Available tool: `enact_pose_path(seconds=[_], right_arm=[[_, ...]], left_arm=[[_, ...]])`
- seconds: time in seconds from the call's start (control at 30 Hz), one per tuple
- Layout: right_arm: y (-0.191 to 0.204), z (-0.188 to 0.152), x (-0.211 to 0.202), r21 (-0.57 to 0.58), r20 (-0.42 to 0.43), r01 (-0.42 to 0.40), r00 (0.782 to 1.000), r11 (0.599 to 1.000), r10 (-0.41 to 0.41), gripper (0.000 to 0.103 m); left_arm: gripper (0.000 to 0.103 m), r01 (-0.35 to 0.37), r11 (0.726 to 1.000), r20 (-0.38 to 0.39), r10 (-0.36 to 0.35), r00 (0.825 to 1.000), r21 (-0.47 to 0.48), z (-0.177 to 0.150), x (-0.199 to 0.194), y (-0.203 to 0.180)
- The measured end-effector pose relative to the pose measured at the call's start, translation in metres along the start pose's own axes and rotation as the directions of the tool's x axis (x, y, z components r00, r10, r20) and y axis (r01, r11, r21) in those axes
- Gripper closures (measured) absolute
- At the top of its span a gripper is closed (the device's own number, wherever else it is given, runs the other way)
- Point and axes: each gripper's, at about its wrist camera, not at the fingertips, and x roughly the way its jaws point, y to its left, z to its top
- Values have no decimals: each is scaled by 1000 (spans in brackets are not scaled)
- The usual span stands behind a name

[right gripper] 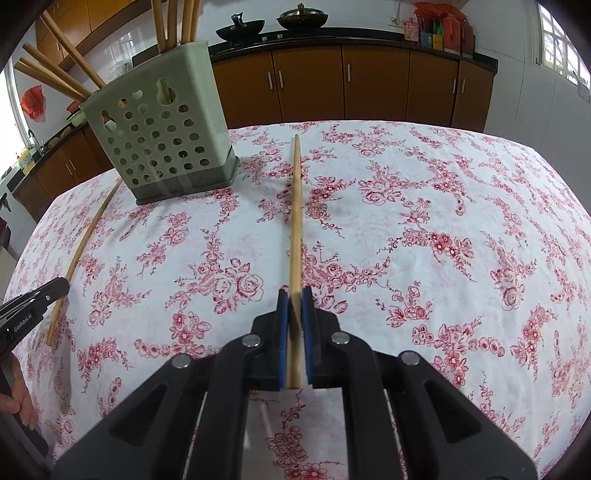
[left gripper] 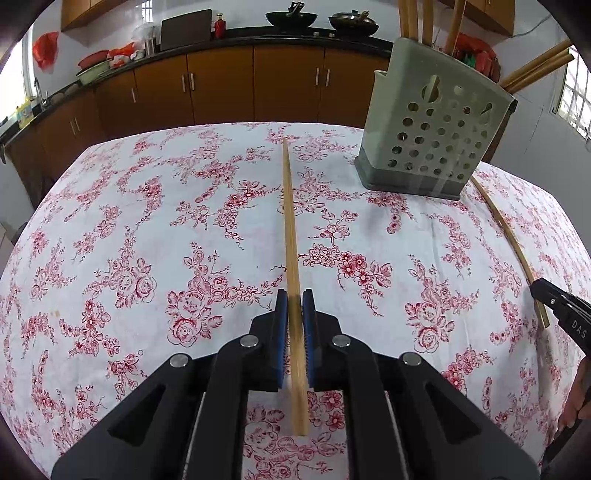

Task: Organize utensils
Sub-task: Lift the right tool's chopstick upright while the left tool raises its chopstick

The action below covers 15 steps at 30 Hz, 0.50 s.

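Observation:
My left gripper (left gripper: 294,297) is shut on a wooden chopstick (left gripper: 289,206) that points forward over the table. My right gripper (right gripper: 295,295) is shut on a second wooden chopstick (right gripper: 296,206), also pointing forward. Each gripper's chopstick also shows in the other view: the right one (left gripper: 506,236) and the left one (right gripper: 85,240). A grey-green perforated utensil holder (left gripper: 436,125) stands on the table between the two grippers, far right in the left view and far left in the right wrist view (right gripper: 162,129). Several wooden chopsticks (right gripper: 173,22) stand in it.
The table wears a white cloth with red flowers (left gripper: 147,240). Brown kitchen cabinets (right gripper: 369,85) with a dark counter run behind the table. Two black woks (left gripper: 291,18) sit on the counter. The other gripper shows at the edge of each view.

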Motion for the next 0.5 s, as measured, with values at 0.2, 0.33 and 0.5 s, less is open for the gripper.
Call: enact_pose_path(seconds=[0.2, 0.33, 0.5], right_arm=[[0, 0, 0, 0, 0, 0, 1000, 1000, 0, 94], [0, 0, 0, 0, 0, -1, 1000, 1000, 1, 94], [0, 0, 0, -1, 0, 0, 1000, 1000, 0, 94]], left_arm=[[93, 3, 1000, 0, -3, 1000, -4, 0, 0, 2], [93, 3, 1000, 0, -3, 1000, -4, 0, 0, 2], [93, 2, 1000, 0, -2, 1000, -4, 0, 0, 2]])
